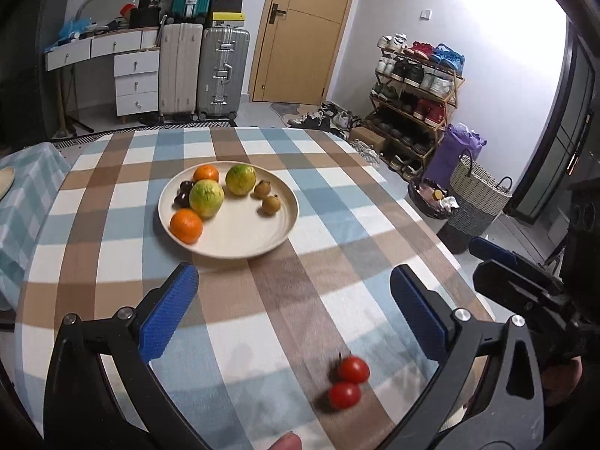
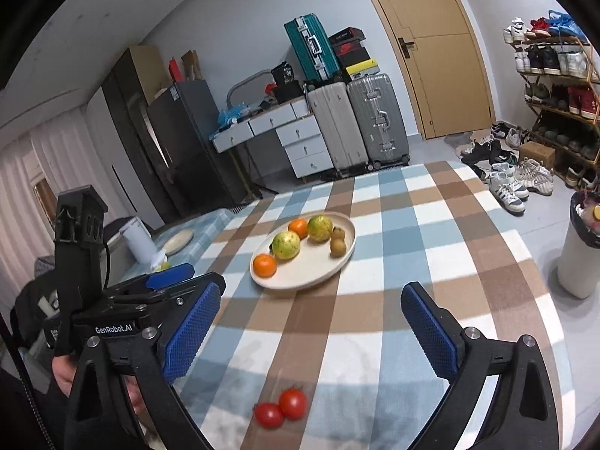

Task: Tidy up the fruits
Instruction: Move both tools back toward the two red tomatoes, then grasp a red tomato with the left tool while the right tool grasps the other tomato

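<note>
A cream plate (image 1: 262,240) (image 2: 300,279) on the checked tablecloth holds two oranges (image 1: 186,225), two green-yellow fruits (image 1: 206,198), two small brown fruits (image 1: 270,204) and dark plums (image 1: 182,198). Two red tomatoes (image 1: 348,382) (image 2: 287,407) lie on the cloth near me, outside the plate. My left gripper (image 1: 294,300) is open and empty above the cloth between plate and tomatoes. My right gripper (image 2: 311,322) is open and empty, also short of the plate. Each gripper shows at the edge of the other's view.
The table (image 1: 112,225) ends at its far edge before suitcases (image 1: 221,75), a drawer desk and a door. A shoe rack (image 1: 416,90), a woven basket (image 1: 476,195) and a bin (image 2: 579,247) stand on the floor to the right. A second plate (image 2: 179,242) lies on a side table at the left.
</note>
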`<state>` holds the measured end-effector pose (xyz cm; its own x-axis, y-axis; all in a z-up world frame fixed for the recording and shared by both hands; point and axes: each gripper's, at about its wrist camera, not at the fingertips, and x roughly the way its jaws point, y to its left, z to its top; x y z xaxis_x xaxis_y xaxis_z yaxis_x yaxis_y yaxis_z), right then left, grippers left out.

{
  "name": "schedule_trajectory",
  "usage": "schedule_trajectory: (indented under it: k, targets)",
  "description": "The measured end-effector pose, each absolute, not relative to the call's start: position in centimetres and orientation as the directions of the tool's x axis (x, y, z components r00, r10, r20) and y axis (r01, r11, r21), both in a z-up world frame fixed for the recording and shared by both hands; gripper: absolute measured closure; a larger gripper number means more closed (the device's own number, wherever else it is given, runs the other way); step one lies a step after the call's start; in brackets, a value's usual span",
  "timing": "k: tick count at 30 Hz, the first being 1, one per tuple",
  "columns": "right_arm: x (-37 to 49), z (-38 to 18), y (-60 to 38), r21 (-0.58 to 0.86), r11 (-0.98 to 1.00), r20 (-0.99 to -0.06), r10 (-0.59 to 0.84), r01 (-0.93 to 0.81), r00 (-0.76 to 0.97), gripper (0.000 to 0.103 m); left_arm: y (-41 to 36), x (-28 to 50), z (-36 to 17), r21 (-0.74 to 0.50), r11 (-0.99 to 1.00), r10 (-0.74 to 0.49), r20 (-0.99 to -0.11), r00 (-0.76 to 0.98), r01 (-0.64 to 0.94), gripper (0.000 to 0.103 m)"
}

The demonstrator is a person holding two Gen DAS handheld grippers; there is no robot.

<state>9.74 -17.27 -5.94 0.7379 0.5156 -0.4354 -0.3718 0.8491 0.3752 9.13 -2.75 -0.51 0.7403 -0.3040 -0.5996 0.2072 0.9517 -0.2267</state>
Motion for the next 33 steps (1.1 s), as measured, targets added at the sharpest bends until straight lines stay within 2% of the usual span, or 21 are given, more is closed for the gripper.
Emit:
schedule_trajectory:
  k: [11, 17, 23, 26, 32, 33]
  targets:
    - [5.9, -7.4, -15.9, 0.282, 0.878, -0.436, 0.476, -0.386, 0.764, 0.0, -3.6, 5.9, -5.2, -0.229, 0.95, -0.313, -0.667, 0.676, 0.213, 0.001]
    - [4.5, -9.3, -15.6, 0.262, 0.888, -0.472, 0.459, -0.378, 0.753, 0.0, -4.5, 6.3, -8.4, -0.289, 0.925, -0.379, -0.721, 0.58, 0.245, 0.001]
    - [4.4, -11.4, -15.8, 0.267, 0.899, -0.528, 0.437, -0.346, 0.728, 0.0, -6.1, 6.4, -10.5, -0.231, 0.931, -0.354, -0.767, 0.536, 0.284, 0.002]
    - [4.4, -12.1, -16.0, 0.262, 0.905, -0.545, 0.425, -0.335, 0.722, 0.0, -6.3, 6.4, -11.3, -0.253, 0.92, -0.379, -0.773, 0.508, 0.301, 0.004]
    - [4.8, -13.4, -16.6, 0.297, 0.901, -0.561, 0.432, -0.315, 0.706, 0.0, -6.6, 6.4, -11.8, -0.261, 0.907, -0.4, -0.776, 0.488, 0.329, 0.018]
    - [5.0, -13.6, -16.7, 0.304, 0.9, -0.565, 0.434, -0.312, 0.702, 0.0, -6.8, 6.5, -11.9, -0.259, 0.906, -0.402, -0.778, 0.483, 0.336, 0.025]
